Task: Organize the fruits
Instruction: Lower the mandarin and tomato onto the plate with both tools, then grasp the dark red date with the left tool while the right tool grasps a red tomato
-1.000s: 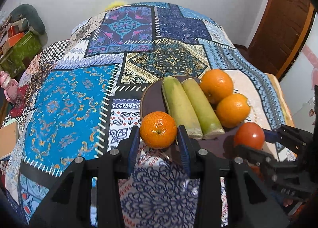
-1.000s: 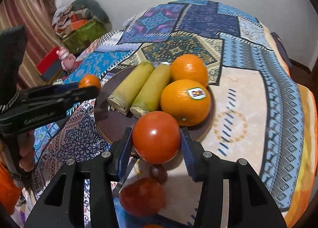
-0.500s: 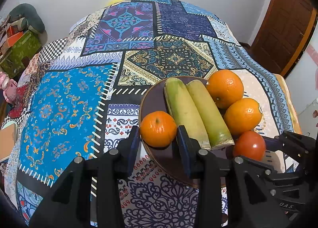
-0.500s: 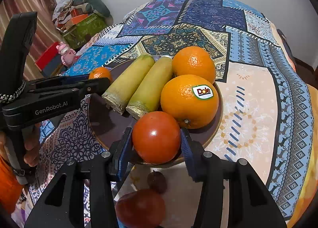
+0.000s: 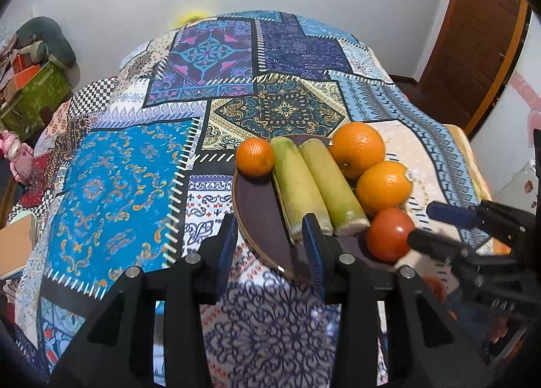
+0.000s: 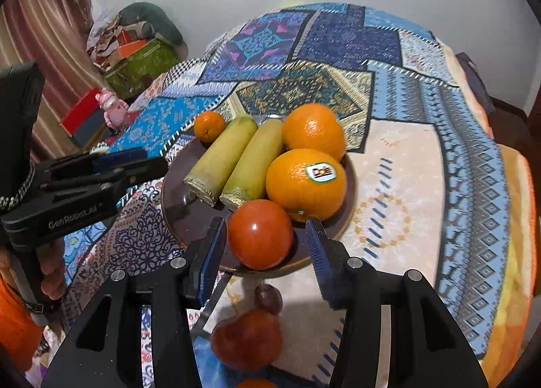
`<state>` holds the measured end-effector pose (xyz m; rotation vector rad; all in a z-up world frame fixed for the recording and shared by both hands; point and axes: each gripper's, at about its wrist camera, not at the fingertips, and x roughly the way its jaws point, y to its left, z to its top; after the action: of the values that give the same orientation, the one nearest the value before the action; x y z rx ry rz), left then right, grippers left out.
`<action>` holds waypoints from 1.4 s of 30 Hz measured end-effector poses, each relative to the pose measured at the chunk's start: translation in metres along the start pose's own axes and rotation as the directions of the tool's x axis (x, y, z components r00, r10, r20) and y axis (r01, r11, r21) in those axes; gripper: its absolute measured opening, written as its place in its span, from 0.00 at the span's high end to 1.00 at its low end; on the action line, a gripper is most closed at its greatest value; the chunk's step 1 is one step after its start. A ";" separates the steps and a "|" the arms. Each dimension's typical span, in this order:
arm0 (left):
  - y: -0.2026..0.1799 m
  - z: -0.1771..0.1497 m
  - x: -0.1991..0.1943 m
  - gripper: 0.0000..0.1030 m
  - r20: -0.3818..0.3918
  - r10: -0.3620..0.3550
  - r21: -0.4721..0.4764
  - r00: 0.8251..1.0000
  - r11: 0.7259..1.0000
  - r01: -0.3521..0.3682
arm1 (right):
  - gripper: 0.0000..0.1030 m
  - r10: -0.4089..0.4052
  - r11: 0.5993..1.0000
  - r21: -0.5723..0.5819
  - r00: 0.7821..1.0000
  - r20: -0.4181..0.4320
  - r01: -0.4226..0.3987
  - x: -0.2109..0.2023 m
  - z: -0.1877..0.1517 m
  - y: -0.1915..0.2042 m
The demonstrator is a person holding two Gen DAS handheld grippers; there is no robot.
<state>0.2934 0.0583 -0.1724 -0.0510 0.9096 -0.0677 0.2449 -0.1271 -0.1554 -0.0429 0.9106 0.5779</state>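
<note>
The brown plate (image 6: 350, 192) sat on a bed with a patchwork cover (image 5: 128, 178), close to the bed's near edge. On the plate lay two green-yellow bananas (image 6: 236, 160) side by side, two big oranges (image 6: 306, 183), one small orange (image 5: 254, 156) at the far left rim, and a red tomato (image 6: 259, 234) at the near rim.

The right gripper (image 6: 265, 256) had its jaws apart, one on each side of the tomato. There was a small gap on both sides, so the tomato sat free on the plate. The left gripper (image 5: 268, 244) had its jaws apart too, with nothing between them but the plate's rim.

More fruit waited on the cover below the plate: a red one (image 6: 247, 339) and a small dark one (image 6: 268, 298).

The tomato looked smooth and shiny, so it could slip. It was likely soft inside, and a hard squeeze could split the skin. A good hold would be across its widest part, with a gentle pinch. The oranges looked firmer and heavier, with bumpy skin that grips well. All the round fruit could roll off, so each needed a snug spot beside another.
</note>
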 end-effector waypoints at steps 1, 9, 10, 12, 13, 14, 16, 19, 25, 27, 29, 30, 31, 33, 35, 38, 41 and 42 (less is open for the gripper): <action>-0.001 -0.002 -0.007 0.62 0.006 -0.002 0.001 1.000 1.000 0.002 | 0.56 -0.004 1.000 0.002 1.000 0.006 0.004 -0.005 -0.001 -0.001; -0.005 -0.022 -0.052 0.52 0.046 -0.015 0.009 0.999 1.000 0.015 | 0.54 -0.036 0.999 0.022 0.999 0.040 0.035 -0.039 -0.015 -0.001; -0.006 -0.025 -0.057 0.51 0.048 -0.016 0.011 0.999 1.000 0.016 | 0.53 -0.040 0.999 0.023 0.998 0.043 0.039 -0.043 -0.017 -0.001; -0.010 -0.033 -0.065 0.50 0.048 -0.021 0.016 0.999 1.000 0.020 | 0.53 -0.044 0.999 0.027 0.998 0.047 0.043 -0.049 -0.022 -0.001; -0.011 -0.036 -0.067 0.49 0.047 -0.024 0.018 0.999 1.000 0.023 | 0.52 -0.045 0.999 0.030 0.998 0.048 0.044 -0.051 -0.024 -0.001; -0.012 -0.040 -0.070 0.49 0.045 -0.027 0.021 0.999 0.999 0.027 | 0.50 -0.044 0.999 0.034 0.998 0.049 0.042 -0.053 -0.026 -0.001; -0.016 -0.049 -0.073 0.47 0.034 -0.038 0.023 0.999 0.999 0.037 | 0.48 -0.042 0.998 0.038 0.998 0.046 0.040 -0.054 -0.033 -0.001; -0.023 -0.061 -0.070 0.47 0.005 -0.047 0.032 0.999 0.998 0.047 | 0.48 -0.036 0.999 0.037 0.999 0.030 0.035 -0.052 -0.040 0.001; -0.036 -0.081 -0.057 0.47 -0.052 -0.074 0.039 0.996 0.996 0.076 | 0.48 -0.023 0.999 0.024 1.000 -0.004 0.023 -0.045 -0.057 0.006; -0.041 -0.084 -0.051 0.47 -0.066 -0.084 0.045 0.994 0.995 0.087 | 0.48 -0.016 1.000 0.020 1.000 -0.017 0.016 -0.041 -0.061 0.007; -0.045 -0.087 -0.046 0.47 -0.076 -0.088 0.053 0.993 0.994 0.092 | 0.48 -0.013 1.000 0.018 1.000 -0.028 0.013 -0.036 -0.064 0.007; -0.049 -0.089 -0.042 0.47 -0.086 -0.093 0.061 0.992 0.993 0.098 | 0.48 -0.010 1.000 0.018 0.999 -0.032 0.011 -0.034 -0.065 0.006; -0.051 -0.089 -0.039 0.47 -0.092 -0.096 0.066 0.991 0.993 0.103 | 0.48 -0.007 1.000 0.022 0.999 -0.038 0.008 -0.032 -0.066 0.006; -0.055 -0.090 -0.033 0.50 -0.098 -0.099 0.074 0.990 0.991 0.107 | 0.48 0.001 1.000 0.026 0.999 -0.047 0.001 -0.027 -0.067 0.004; -0.057 -0.091 -0.029 0.54 -0.104 -0.102 0.079 0.989 0.991 0.111 | 0.48 0.005 1.000 0.027 0.999 -0.054 -0.004 -0.022 -0.067 0.003; -0.058 -0.091 -0.020 0.61 -0.121 -0.106 0.079 0.987 0.990 0.116 | 0.48 0.014 1.000 0.025 0.998 -0.061 -0.012 -0.016 -0.067 0.004; -0.058 -0.089 -0.009 0.65 -0.139 -0.106 0.076 0.985 0.990 0.118 | 0.48 0.024 0.999 0.023 0.997 -0.068 -0.023 -0.009 -0.066 0.005; -0.058 -0.089 -0.007 0.67 -0.142 -0.107 0.076 0.984 0.990 0.118 | 0.48 0.028 0.999 0.022 0.997 -0.070 -0.027 -0.008 -0.066 0.005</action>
<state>0.2165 -0.0004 -0.2169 -0.0194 1.0401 -0.2170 0.1902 -0.1446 -0.1898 -0.0319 0.9869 0.5956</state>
